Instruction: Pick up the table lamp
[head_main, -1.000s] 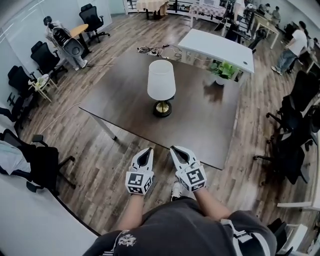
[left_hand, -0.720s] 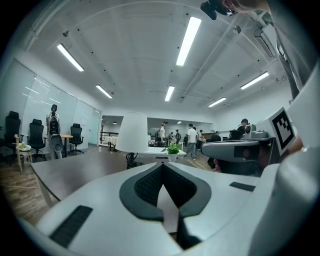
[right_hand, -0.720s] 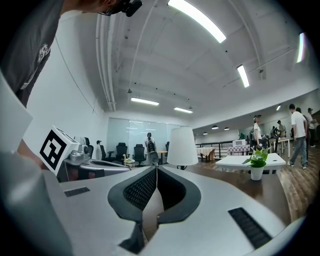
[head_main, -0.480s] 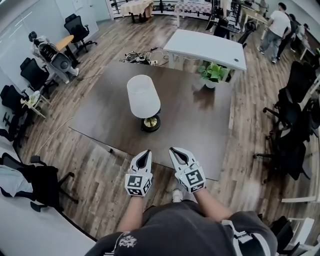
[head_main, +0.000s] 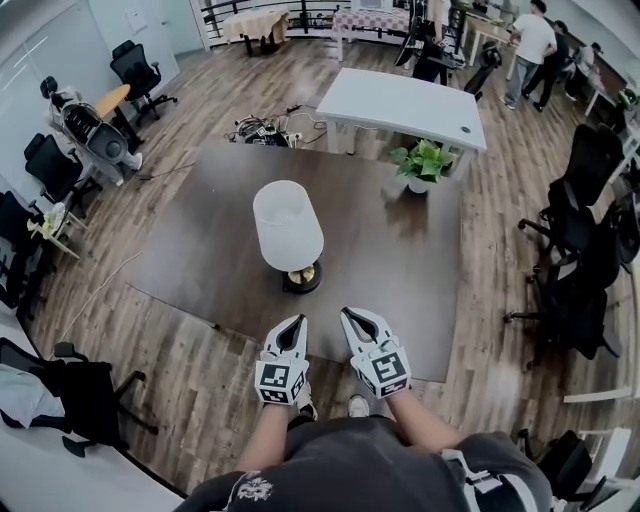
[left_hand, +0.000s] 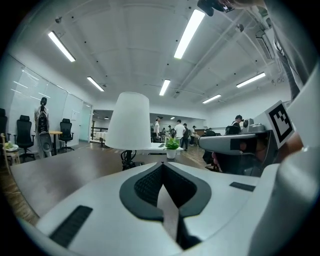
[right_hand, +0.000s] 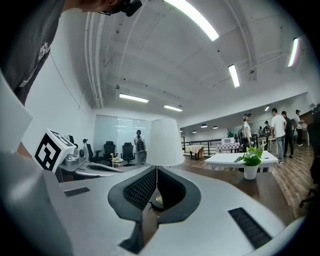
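Observation:
The table lamp (head_main: 288, 225), with a white shade and a brass-and-black base, stands upright on the dark brown table (head_main: 400, 260), close to its near edge. My left gripper (head_main: 294, 322) and right gripper (head_main: 350, 316) hang side by side at that edge, just short of the lamp, both shut and empty. In the left gripper view, the lamp (left_hand: 129, 120) rises ahead and slightly left beyond the shut left gripper (left_hand: 162, 166). The right gripper view puts the lamp (right_hand: 166, 142) straight ahead over the right gripper (right_hand: 156, 170), its base showing through the hollow between the jaws.
A small potted plant (head_main: 420, 160) sits at the table's far right. Behind it are a white table (head_main: 400, 100) and a tangle of cables (head_main: 262, 128) on the floor. Black office chairs (head_main: 570, 230) line both sides. People stand at the far back.
The person has walked up to the table. The lamp is now nearer in view, and both grippers, still shut, have come up to the table's near edge.

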